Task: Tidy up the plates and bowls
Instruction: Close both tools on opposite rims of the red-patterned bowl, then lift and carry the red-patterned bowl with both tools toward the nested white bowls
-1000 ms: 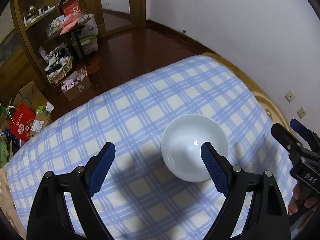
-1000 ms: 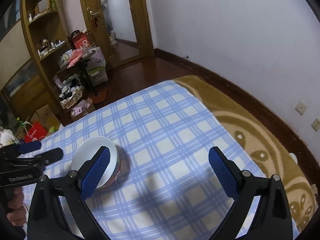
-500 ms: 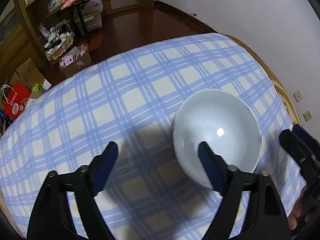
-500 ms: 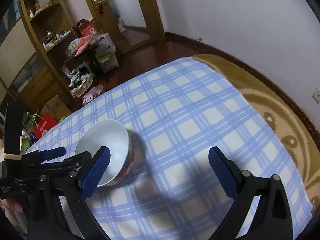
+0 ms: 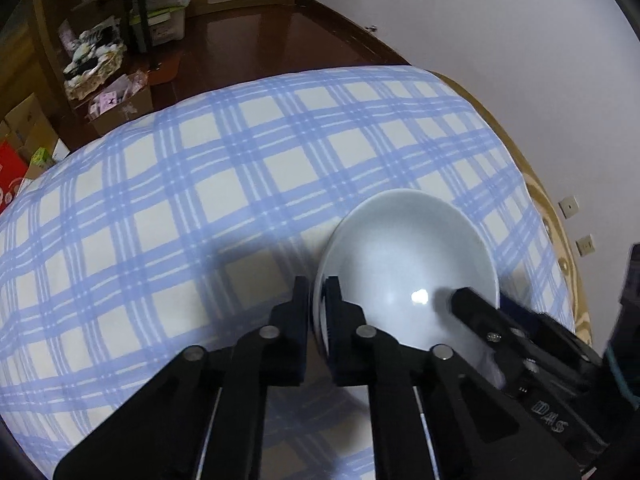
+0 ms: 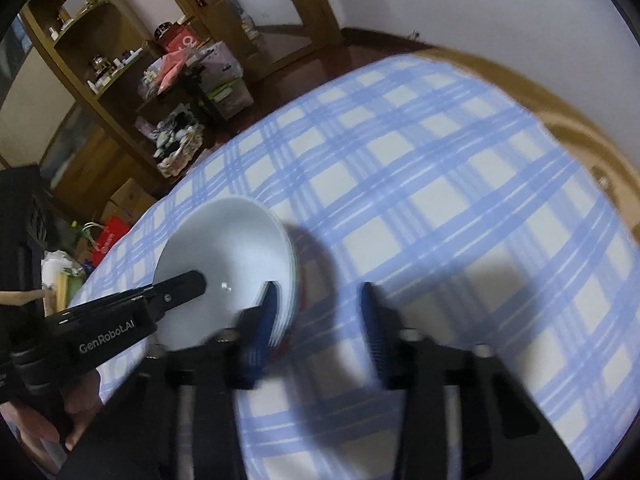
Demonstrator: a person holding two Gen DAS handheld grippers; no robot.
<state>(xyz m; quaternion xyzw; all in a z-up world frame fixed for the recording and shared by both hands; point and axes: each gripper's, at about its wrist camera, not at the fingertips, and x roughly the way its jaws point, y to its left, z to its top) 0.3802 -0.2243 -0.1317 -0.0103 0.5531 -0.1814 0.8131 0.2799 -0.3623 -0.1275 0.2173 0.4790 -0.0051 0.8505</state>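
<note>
bowl point(image 5: 404, 256) | left hand-held gripper point(image 5: 316, 300) clamps rim | red outside right-view only

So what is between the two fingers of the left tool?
In the left wrist view, the left tool has closed on the near rim of the white bowl; only that rim sits between its fingers.
</note>
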